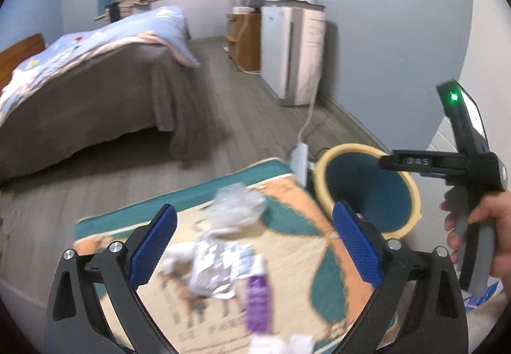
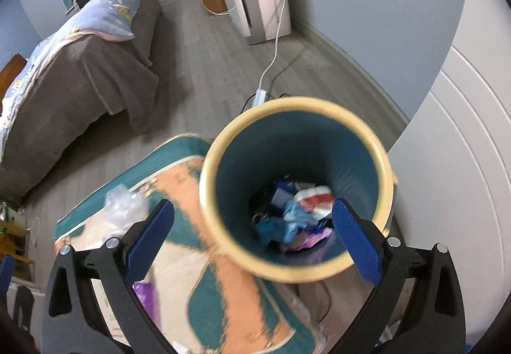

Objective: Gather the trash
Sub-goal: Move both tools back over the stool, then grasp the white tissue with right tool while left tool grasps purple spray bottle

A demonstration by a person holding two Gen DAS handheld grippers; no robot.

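Observation:
Trash lies on a patterned mat (image 1: 300, 245): a clear crumpled plastic wad (image 1: 238, 205), a silver foil wrapper (image 1: 212, 267), a purple wrapper (image 1: 258, 299) and white paper bits (image 1: 287, 344). My left gripper (image 1: 255, 245) is open and empty above the foil. A teal bin with a yellow rim (image 1: 367, 191) stands at the mat's right edge. My right gripper (image 2: 254, 239) is open and empty over the bin (image 2: 297, 188), which holds several pieces of trash (image 2: 293, 216). The right gripper's body (image 1: 463, 162) shows above the bin in the left view.
A bed with a brown cover (image 1: 95, 92) stands to the left. A white appliance (image 1: 293, 47) and its cord with a power strip (image 1: 301, 159) are by the far wall. A white door (image 2: 463, 162) is on the right. Grey wood floor (image 1: 242, 105) lies between them.

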